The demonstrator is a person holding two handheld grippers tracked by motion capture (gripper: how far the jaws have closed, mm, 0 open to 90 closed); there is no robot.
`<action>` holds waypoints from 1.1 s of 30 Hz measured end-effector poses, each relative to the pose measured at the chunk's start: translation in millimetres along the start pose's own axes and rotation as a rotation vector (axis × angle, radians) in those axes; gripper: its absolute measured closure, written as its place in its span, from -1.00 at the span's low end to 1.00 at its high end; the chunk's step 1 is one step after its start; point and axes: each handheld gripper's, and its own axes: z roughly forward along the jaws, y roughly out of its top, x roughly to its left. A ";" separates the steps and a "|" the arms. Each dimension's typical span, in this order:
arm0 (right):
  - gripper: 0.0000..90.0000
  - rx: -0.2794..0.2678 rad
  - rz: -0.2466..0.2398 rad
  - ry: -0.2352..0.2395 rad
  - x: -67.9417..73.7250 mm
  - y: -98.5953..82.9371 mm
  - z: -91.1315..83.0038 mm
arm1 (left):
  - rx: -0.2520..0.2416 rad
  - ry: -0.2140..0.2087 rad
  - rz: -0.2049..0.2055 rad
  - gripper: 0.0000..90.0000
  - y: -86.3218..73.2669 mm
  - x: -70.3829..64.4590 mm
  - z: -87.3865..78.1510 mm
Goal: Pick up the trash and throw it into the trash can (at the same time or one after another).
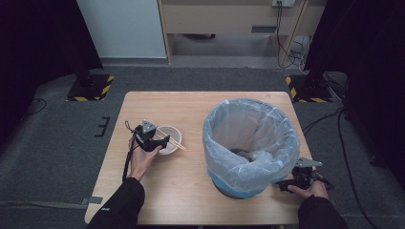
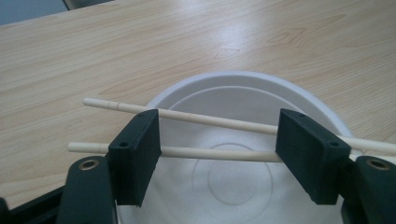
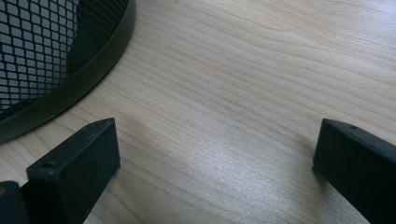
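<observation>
L gripper (image 2: 219, 156) spread over bowl (image 2: 243, 93) w/ chopsticks (image 2: 215, 122); R gripper (image 3: 217, 168) spread beside lined bin (image 1: 250, 143) on table (image 1: 157, 195).

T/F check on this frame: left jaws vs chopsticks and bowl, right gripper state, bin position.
1. Two chopsticks lie across the white bowl. True.
2. The left gripper is clamped on the chopsticks. False: its jaws stand open, either side of them.
3. The right gripper holds the bin's rim. False: it is open over bare table, beside the bin's base.
4. The lined bin stands on the table, right of the bowl. True.
</observation>
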 end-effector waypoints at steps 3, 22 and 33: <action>-0.98 0.000 0.000 0.000 0.0 0.0 0.0 | 0.006 -0.001 0.000 -0.33 -0.1 0.1 -1.4; -0.98 0.000 0.000 0.000 0.0 0.0 0.0 | 0.038 -0.003 0.010 -0.34 -5.3 0.4 -15.0; -0.98 0.000 0.000 0.000 0.0 0.0 0.0 | -0.020 -0.012 0.000 -0.30 4.1 -3.4 -20.2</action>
